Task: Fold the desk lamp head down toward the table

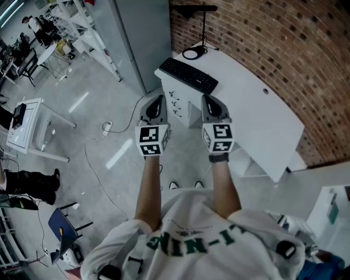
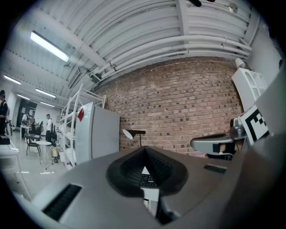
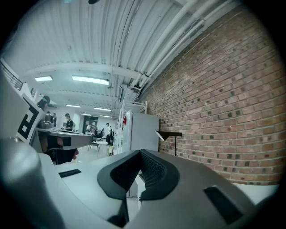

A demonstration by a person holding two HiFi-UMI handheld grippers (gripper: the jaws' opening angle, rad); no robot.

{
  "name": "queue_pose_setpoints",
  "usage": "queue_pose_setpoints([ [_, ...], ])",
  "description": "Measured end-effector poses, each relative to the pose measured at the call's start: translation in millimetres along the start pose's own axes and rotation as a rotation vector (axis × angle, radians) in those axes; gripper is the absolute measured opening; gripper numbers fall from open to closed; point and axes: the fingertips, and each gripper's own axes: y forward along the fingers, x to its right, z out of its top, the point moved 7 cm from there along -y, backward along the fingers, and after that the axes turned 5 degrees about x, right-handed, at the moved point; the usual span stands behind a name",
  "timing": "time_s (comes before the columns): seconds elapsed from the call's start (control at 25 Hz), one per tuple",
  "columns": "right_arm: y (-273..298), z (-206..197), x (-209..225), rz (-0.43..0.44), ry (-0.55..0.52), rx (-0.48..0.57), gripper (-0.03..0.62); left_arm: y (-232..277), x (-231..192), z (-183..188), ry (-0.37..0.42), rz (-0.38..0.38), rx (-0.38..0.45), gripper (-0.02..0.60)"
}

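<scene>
Forearms (image 1: 149, 191) nearest, held level short of the white worktop (image 1: 257, 104), whose far end carries the desk lamp (image 1: 203, 27), upright and unfolded, well apart from left claw (image 1: 157, 101) and right claw (image 1: 211, 100), both closed and empty, judged a ready stance before reaching.

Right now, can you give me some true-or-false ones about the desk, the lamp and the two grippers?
1. The lamp stands on the desk, near the brick wall. True.
2. The left gripper holds the lamp. False: its jaws are shut on nothing, far from the lamp.
3. The keyboard is black. True.
4. The lamp's head is folded down. False: it sticks out level, high above the desk.
5. The right gripper has its jaws wide open. False: they are shut and empty.
</scene>
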Motion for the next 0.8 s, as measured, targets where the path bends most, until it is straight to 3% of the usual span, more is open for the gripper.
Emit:
queue_pose_setpoints([
  [0.44,22,-6,-22,-0.082,0.008,-0.011,0.003,-6,-60,-9,-0.013,0.001,0.022,0.000],
  [0.8,64,-26,-24,-0.065,0.066,-0.041,0.005,23,-90,-25,-0.053,0.007,0.012,0.000],
])
